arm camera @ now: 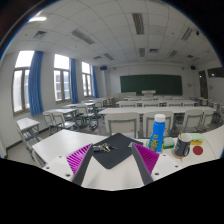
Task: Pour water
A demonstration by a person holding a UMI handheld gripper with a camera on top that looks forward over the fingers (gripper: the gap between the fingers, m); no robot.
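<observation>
The gripper (117,161) has its fingers spread wide, holding nothing. Beyond the right finger stands the blue bottle (158,133), upright on the table (55,150); a cup (183,146) sits just right. Pouring looks not yet begun.

A blue bottle (158,132) with a white cap stands upright on the white surface (60,146), ahead of the tool (113,161) and off to its right, beyond the right finger. Just to the bottle's right stands a clear cup (182,146), also upright, close beside it. Whether the cup holds anything cannot be told.
</observation>
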